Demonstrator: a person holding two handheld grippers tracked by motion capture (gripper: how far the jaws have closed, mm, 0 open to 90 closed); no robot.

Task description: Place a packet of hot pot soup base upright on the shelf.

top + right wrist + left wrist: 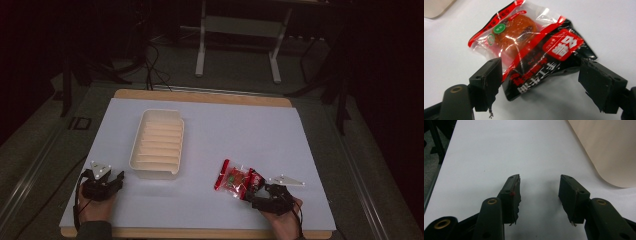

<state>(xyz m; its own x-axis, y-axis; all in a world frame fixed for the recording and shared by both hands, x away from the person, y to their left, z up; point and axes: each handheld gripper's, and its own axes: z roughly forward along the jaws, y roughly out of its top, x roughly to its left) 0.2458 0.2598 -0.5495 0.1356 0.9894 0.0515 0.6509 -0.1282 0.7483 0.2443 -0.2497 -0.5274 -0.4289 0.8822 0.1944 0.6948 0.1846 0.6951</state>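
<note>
Two grippers, one snack packet, one tray. Right gripper (540, 80) wide, nothing clamped; packet (531, 47) flat on the white tabletop (240, 130), its black end between the jaws, its clear red end beyond the tips. Left gripper (540, 192) wide too, empty, just beside the cream tray (157, 145). Printed label and orange snack legible through the right gripper view; tray's ribbed inside plain from the high view.
</note>
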